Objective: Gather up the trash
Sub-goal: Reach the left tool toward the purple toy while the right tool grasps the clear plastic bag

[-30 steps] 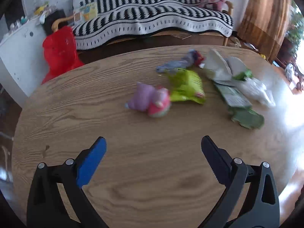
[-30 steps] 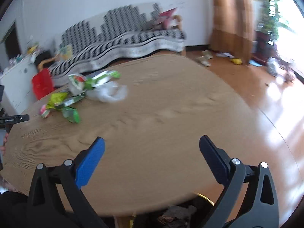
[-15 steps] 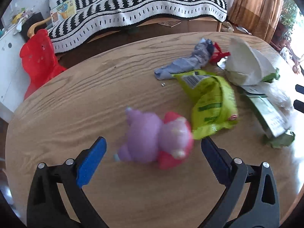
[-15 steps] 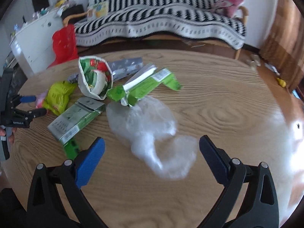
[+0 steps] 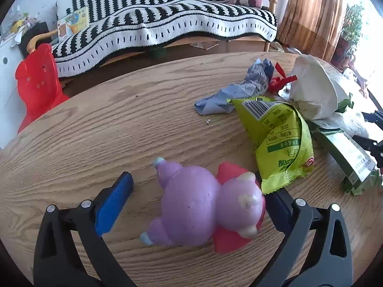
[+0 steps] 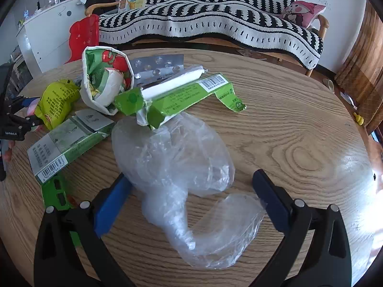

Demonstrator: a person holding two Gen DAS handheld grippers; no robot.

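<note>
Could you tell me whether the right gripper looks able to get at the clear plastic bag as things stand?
Probably yes. The right gripper is open, with the clear plastic bag lying on the table between its fingers. Nothing lies on the near part of the bag; only the green carton overlaps its far edge.

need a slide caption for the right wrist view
Open right gripper straddles a crumpled clear plastic bag on the wooden table, with green cartons and wrappers behind.

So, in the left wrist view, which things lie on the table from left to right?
Purple toy → blue wrapper → yellow-green bag → white bag → green box.
</note>
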